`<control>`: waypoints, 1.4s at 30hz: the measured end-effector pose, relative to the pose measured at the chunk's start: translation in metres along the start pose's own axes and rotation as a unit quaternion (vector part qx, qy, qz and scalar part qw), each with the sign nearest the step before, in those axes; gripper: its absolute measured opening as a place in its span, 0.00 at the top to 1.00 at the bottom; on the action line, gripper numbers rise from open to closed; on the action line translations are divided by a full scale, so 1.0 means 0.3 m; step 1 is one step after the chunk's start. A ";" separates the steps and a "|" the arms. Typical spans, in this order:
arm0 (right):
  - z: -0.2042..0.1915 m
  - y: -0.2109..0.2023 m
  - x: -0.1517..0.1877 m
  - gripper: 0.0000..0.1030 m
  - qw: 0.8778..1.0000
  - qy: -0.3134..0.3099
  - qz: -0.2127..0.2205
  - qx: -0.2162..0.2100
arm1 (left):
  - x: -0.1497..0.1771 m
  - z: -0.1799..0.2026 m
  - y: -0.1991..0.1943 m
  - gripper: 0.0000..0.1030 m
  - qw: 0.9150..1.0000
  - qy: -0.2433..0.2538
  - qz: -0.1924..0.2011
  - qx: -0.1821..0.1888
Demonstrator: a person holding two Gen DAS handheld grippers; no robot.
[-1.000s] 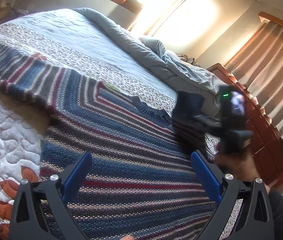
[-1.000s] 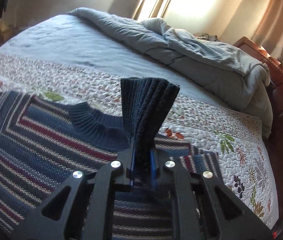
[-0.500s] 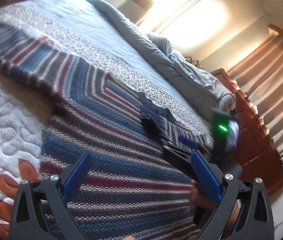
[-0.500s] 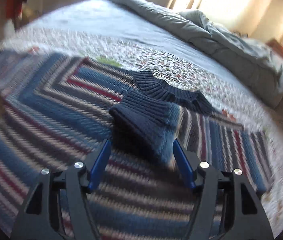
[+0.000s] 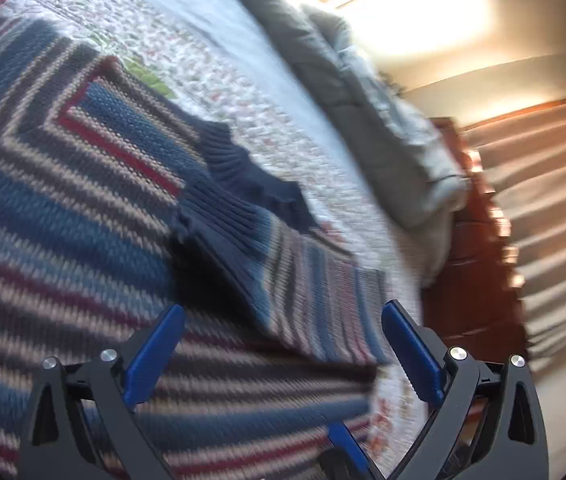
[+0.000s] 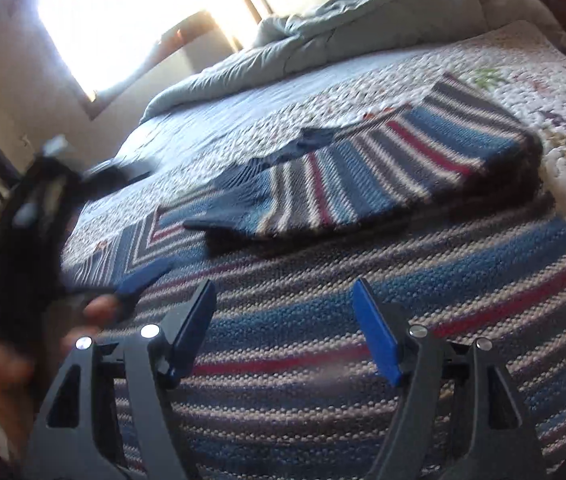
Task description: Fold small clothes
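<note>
The right tool hovers just above the sweater, its blue pads spreading apart with nothing pinched between them. The left tool also stands spread wide and empty over the same knit. The striped sweater lies flat on the quilt of the bed, and one sleeve is folded across its body, the dark ribbed cuff resting near the collar. In the right wrist view the left tool appears blurred at the left edge, gripped by a hand. A grey duvet is bunched at the far side of the bed.
</note>
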State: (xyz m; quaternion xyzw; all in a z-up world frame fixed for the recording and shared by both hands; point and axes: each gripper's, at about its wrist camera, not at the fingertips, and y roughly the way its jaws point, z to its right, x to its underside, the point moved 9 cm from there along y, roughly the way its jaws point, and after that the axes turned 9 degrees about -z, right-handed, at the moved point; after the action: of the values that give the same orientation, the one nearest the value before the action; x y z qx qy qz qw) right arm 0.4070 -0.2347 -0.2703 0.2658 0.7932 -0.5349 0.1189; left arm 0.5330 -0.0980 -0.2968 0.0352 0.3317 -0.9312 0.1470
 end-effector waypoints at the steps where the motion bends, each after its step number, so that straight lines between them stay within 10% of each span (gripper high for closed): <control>1: 0.010 0.001 -0.002 0.31 1.000 0.003 -0.006 -0.005 | -0.019 -0.003 0.032 0.04 1.000 -0.002 -0.004 -0.013; 13: 0.049 -0.093 -0.056 0.29 0.999 0.029 0.021 -0.025 | -0.042 -0.035 0.161 0.06 0.987 0.029 -0.058 -0.146; 17: 0.058 -0.109 -0.068 0.28 0.999 0.029 0.031 -0.024 | -0.026 -0.040 0.165 0.68 0.974 0.059 -0.066 -0.210; 21: 0.056 -0.086 -0.057 0.28 0.999 0.036 0.017 -0.032 | -0.026 -0.036 0.151 0.85 0.977 0.050 -0.060 -0.197; 42: 0.016 -0.067 -0.046 0.28 0.999 0.012 0.014 -0.028 | -0.125 0.022 -0.038 0.92 0.980 0.074 0.004 -0.186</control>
State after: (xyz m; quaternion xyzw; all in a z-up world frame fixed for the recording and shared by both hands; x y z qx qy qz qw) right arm 0.4071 -0.2489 -0.2499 0.2792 0.8056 -0.5075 0.1243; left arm 0.5656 -0.0844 -0.2786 0.0775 0.5094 -0.8472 0.1293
